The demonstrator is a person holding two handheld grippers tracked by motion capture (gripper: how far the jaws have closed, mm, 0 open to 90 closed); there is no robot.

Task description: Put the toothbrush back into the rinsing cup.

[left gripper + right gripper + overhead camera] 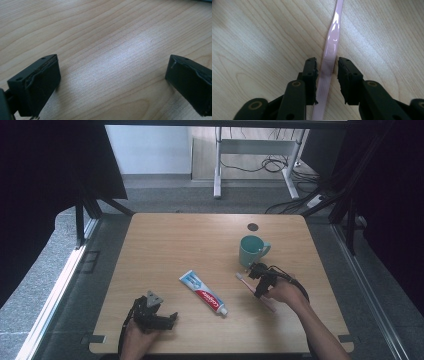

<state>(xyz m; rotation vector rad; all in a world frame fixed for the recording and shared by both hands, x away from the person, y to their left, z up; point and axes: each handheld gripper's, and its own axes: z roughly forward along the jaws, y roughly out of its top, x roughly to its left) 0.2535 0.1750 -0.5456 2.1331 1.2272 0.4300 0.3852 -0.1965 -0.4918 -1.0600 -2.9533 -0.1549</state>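
**Right claw closing in on the toothbrush**

The right claw (327, 68) straddles the pink toothbrush (331, 47) handle, its jaws narrowed to either side, with thin gaps still showing, so nothing is gripped yet. The toothbrush lies flat on the table (165, 240), right of centre, just near of the mug (251, 250). The left claw (112, 82) rests wide open and empty at the near left. The toothpaste (203, 292) lies between them. The risk: the thin, glossy handle could skid or roll sideways if one jaw touches first, or the jaws could scrape the table and pinch only an edge.
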